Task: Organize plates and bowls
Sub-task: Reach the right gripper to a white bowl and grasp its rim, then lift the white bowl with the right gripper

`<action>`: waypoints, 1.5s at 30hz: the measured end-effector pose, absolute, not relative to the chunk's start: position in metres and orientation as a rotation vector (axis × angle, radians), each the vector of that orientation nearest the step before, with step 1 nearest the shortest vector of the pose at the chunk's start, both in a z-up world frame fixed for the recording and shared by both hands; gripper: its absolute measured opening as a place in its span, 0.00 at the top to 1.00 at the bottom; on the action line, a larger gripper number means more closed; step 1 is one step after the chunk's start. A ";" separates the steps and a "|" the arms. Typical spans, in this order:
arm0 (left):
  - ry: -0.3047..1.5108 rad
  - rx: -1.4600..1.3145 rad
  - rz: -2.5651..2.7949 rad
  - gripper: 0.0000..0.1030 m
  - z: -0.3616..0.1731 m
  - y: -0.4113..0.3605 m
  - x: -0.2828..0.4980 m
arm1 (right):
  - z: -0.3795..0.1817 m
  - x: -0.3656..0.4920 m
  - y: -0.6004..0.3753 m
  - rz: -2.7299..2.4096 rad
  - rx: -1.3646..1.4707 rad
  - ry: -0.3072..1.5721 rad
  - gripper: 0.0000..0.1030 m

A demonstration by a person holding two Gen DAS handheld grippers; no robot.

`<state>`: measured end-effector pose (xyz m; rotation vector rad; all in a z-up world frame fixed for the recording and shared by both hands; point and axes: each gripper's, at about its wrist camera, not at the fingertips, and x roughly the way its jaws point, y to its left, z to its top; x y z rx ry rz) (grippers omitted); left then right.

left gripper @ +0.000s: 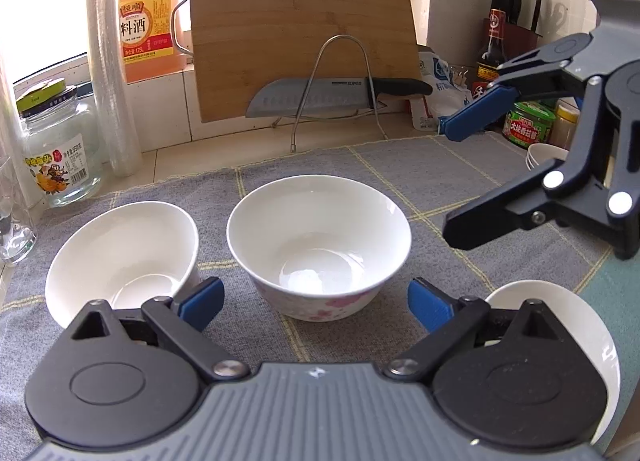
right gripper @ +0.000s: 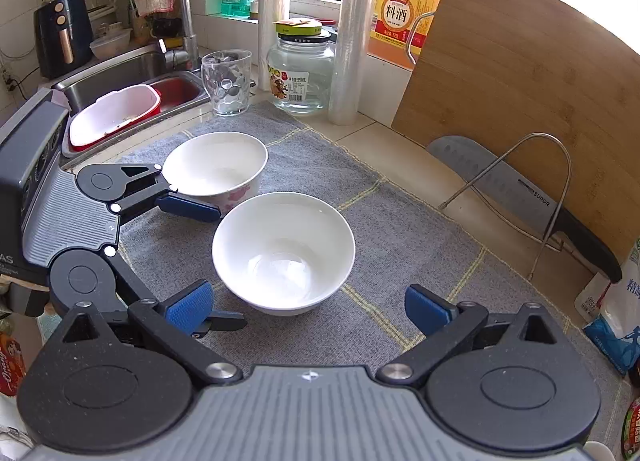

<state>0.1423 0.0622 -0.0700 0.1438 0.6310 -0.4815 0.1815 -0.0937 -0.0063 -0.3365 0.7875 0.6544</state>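
Both sets of jaws stand wide apart with nothing between them: the left gripper (left gripper: 316, 303) hangs low over the grey checked cloth (left gripper: 400, 165) that covers the counter (left gripper: 160, 165), and the right gripper (right gripper: 308, 307) does the same from the other side. Just ahead of the left jaws sits a white ceramic bowl with pink flowers on its outer wall (left gripper: 319, 245), upright and empty, centred on the gap. Beside the left jaws' left finger stands a plain white bowl (left gripper: 122, 257), close to the flowered one but apart from it, and under the right finger a third white bowl (left gripper: 560, 313) is partly hidden by the gripper body. Just ahead of the right jaws sits a white bowl (right gripper: 283, 251); which of the three it is I cannot tell. Farther off, beyond the right gripper in the left wrist view, a small stack of white bowls (left gripper: 544, 153) stands near jars. As I judge it, the sorting has barely begun: three bowls lie loose and unstacked, none is gripped, and no plates show anywhere.
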 end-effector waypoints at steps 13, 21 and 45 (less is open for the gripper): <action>0.620 0.169 -0.511 0.05 -0.075 0.052 0.153 | -0.029 0.222 -0.072 0.697 -0.264 0.882 0.01; 0.611 0.156 -0.513 0.05 -0.073 0.052 0.155 | -0.043 0.246 -0.067 0.704 -0.194 0.935 0.13; 0.627 0.167 -0.510 0.06 -0.069 0.050 0.159 | -0.047 0.254 -0.063 0.733 -0.160 0.972 0.26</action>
